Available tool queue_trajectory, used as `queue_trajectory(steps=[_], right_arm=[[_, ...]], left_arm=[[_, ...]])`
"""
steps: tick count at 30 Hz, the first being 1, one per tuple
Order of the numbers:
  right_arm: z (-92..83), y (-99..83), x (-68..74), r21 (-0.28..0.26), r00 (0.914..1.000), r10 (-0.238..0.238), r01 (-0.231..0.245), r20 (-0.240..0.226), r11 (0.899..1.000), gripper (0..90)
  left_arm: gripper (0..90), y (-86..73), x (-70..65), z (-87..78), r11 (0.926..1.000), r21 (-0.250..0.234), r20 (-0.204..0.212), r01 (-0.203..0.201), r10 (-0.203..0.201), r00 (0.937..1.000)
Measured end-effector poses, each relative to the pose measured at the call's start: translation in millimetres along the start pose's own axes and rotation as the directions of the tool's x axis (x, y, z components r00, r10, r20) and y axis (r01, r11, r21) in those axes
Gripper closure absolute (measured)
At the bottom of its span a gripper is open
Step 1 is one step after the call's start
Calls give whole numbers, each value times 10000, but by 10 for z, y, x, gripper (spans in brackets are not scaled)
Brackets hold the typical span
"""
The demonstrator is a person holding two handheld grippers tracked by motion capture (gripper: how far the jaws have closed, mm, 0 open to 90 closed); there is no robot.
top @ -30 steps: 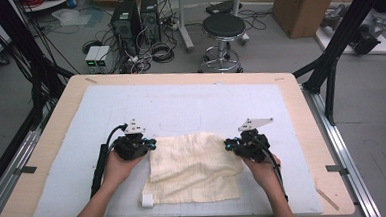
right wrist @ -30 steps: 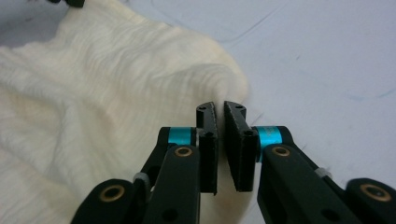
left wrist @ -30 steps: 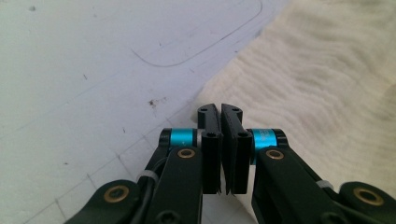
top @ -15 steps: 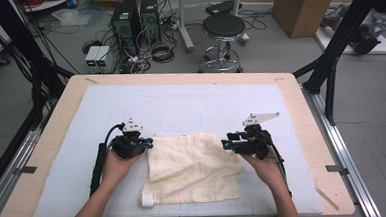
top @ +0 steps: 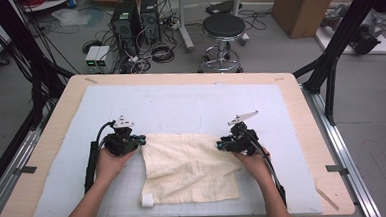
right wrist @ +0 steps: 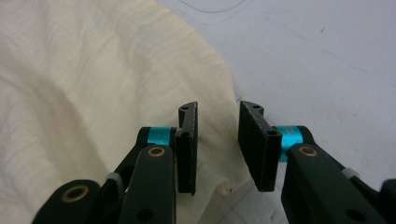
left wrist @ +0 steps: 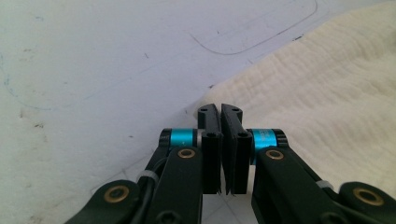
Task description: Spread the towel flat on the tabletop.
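A cream cloth [top: 189, 166] lies flat on the pale blue mat [top: 181, 104], with a small white tag [top: 146, 200] at its near left corner. My left gripper [top: 141, 139] rests at the cloth's far left corner. In the left gripper view its jaws [left wrist: 220, 109] are shut, with the corner of the cloth [left wrist: 327, 84] pinched at their tips. My right gripper [top: 218, 146] sits at the far right corner. In the right gripper view it [right wrist: 217, 114] is open and has just been closing. The edge of the cloth [right wrist: 93, 70] lies between its jaws, untouched by the pads.
The mat covers a wooden table [top: 301, 113] with a bare rim all round. On the floor beyond the far edge are a black stool [top: 222, 29] and computer towers [top: 136, 16]. Black frame posts [top: 338, 46] stand at the right.
My right gripper has shifted a little to the left over the cloth's right edge, and its jaws stand wider than a second ago. The left gripper and the cloth have not moved.
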State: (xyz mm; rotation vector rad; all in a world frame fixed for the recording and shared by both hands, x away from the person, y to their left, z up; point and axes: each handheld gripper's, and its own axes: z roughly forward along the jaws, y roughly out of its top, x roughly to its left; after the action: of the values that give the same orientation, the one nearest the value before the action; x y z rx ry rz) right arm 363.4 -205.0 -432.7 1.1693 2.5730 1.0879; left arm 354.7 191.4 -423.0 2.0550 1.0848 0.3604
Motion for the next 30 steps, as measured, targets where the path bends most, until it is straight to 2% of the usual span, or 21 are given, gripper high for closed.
queue_trajectory(steps=[2, 4, 7, 9, 12, 13, 14, 16, 18, 21, 25, 30], right_arm=[[-9, 3, -12, -138, 9998, 105, -103, 150, 9999, 695], [-11, -3, -25, -77, 10000, 87, -87, 16, 9999, 755], [-40, 5, 28, 155, 9995, -305, 306, -73, 9994, 854], [-103, 16, 126, 50, 9966, -821, 821, 3, 9966, 868], [-169, -2, 239, -292, 9923, -1068, 1052, -625, 9940, 869], [-161, -13, 267, -157, 9885, -1101, 1091, -1032, 9939, 859], [-141, -22, 307, 163, 9852, -1187, 1216, -1238, 9924, 836], [-125, -22, 335, 252, 9835, -1370, 1409, -1183, 9897, 797], [-145, -9, 310, -40, 9862, -1194, 1198, -1146, 9928, 783], [-165, 4, 197, -439, 9946, -695, 663, -766, 9968, 775], [-128, -17, 49, -435, 9999, -139, 138, -38, 9990, 772], [-43, -36, -78, -376, 9988, 320, -307, 369, 9988, 695]], left_arm=[[864, -1, -1, 2, 10000, -7, -20, -21, 21, 10000], [863, 0, -7, 1, 10000, 21, -23, -61, 61, 10000], [864, -2, -8, 2, 10000, 46, 17, -88, 88, 10000], [863, -6, -7, 3, 9998, 110, 51, -139, 138, 9999], [863, -13, -14, 0, 9998, 142, 30, -162, 162, 9999], [863, -13, -13, 0, 9998, 143, 38, -161, 161, 9999], [863, -13, -13, -1, 9998, 142, 36, -163, 162, 9999], [863, -15, -19, -1, 9998, 113, 13, -139, 138, 9999], [863, -16, -14, -5, 9996, 181, 28, -215, 215, 9998], [863, -17, -3, -6, 9998, 142, 27, -141, 141, 9999], [863, -22, 3, 13, 9996, 234, 3, -150, 150, 9999], [863, -24, 12, 21, 9997, 230, 8, -104, 104, 9999]])
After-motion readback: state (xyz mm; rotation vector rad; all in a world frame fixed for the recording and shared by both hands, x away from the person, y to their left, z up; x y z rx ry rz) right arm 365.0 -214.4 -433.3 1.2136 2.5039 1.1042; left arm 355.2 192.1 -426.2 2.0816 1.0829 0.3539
